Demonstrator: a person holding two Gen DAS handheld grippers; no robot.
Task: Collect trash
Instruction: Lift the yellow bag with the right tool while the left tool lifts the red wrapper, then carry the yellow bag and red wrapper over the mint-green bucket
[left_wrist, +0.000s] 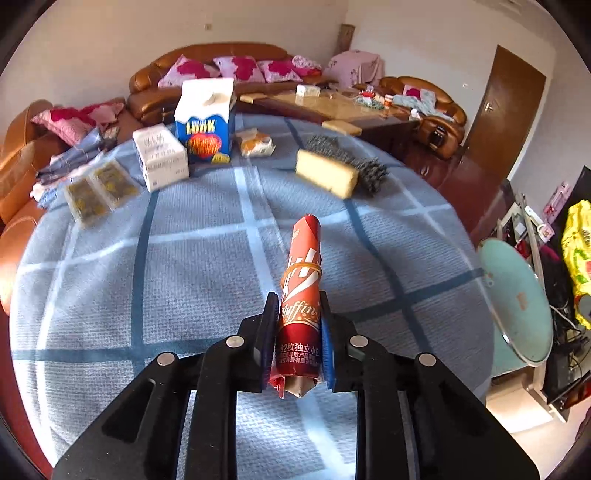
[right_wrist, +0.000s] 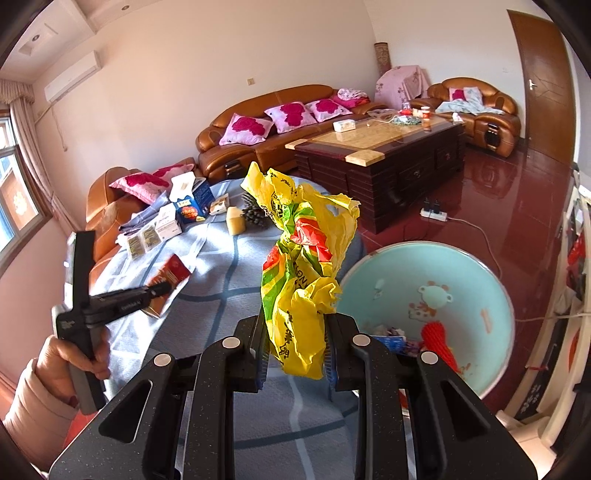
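Observation:
My left gripper (left_wrist: 298, 306) is shut on a rolled red snack wrapper (left_wrist: 301, 280) bound with a rubber band, held above the blue checked tablecloth (left_wrist: 184, 266). It also shows in the right wrist view (right_wrist: 162, 288), with the wrapper (right_wrist: 173, 271). My right gripper (right_wrist: 295, 332) is shut on a crumpled yellow plastic bag (right_wrist: 299, 266), held near the table's right edge, left of a light blue basin (right_wrist: 443, 266) that holds some trash. The basin's rim shows in the left wrist view (left_wrist: 517, 295), as does the bag (left_wrist: 578, 254).
At the table's far side lie a blue Look carton (left_wrist: 207, 125), a white box (left_wrist: 160, 157), two clear packets (left_wrist: 99, 190), a small snack pack (left_wrist: 256, 144), a yellow sponge (left_wrist: 327, 177) and a steel scourer (left_wrist: 371, 171). Brown sofas (right_wrist: 266, 133) and a dark coffee table (right_wrist: 384, 162) stand behind.

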